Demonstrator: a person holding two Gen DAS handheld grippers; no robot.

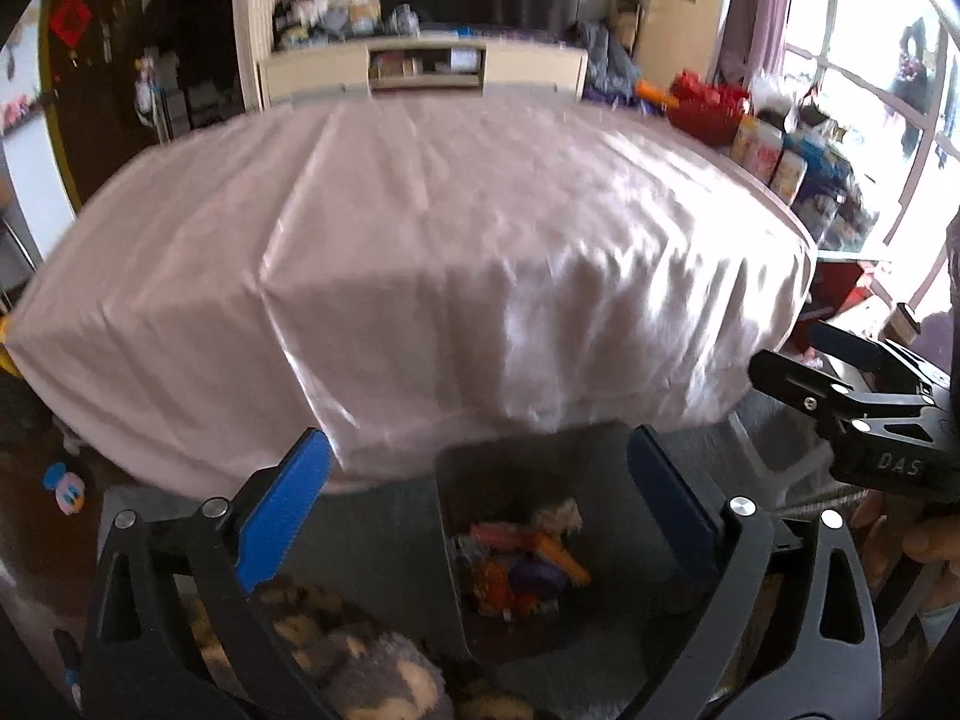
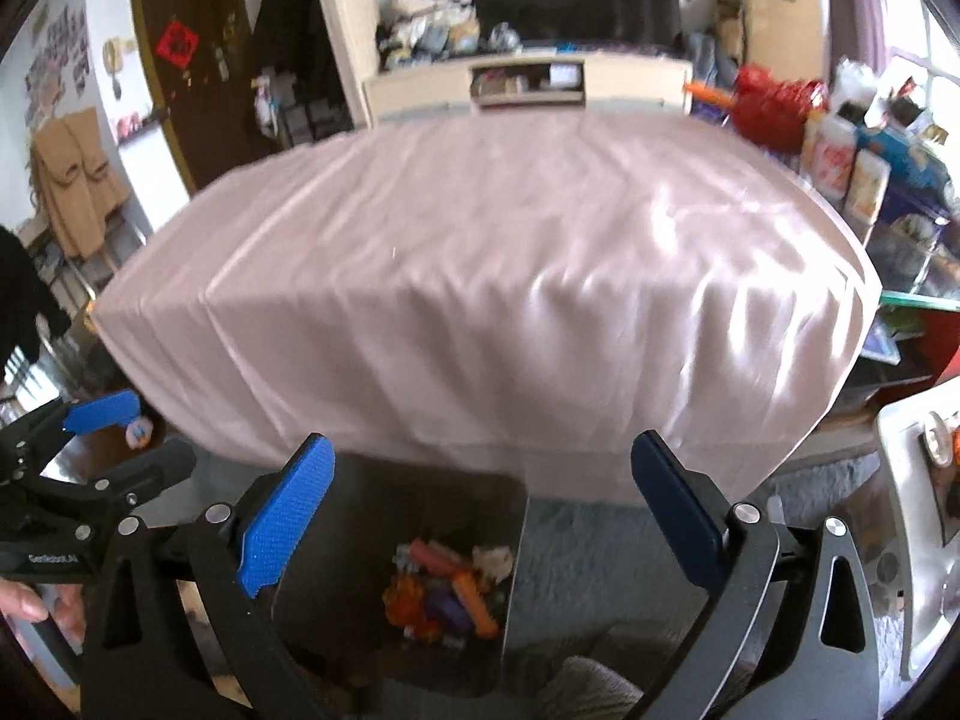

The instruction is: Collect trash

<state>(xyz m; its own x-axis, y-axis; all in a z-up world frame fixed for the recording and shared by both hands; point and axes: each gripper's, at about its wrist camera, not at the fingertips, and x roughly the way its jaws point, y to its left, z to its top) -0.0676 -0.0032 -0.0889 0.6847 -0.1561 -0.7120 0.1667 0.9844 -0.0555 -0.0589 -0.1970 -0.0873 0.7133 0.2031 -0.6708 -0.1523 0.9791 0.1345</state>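
At six o'clock, the dark bin (image 1: 510, 564) of colourful wrappers (image 2: 447, 591) sits below both wide-open, empty grippers, left gripper (image 1: 480, 516) and right gripper (image 2: 480, 516); only the left view shows the grey-and-tan plush fabric (image 1: 360, 660).

— What can't you make out from where you sit?

— The trash (image 1: 519, 564) in the bin (image 1: 456, 540) is a blurred jumble of orange, pink and purple; I can't name single pieces. The bin's near wall is cut off by my left gripper's frame.

— And the counter?

— The cloth (image 2: 480, 276) hides the counter beneath entirely. The right gripper (image 1: 840, 372) runs off the picture's edge, so its jaws I can't judge there.
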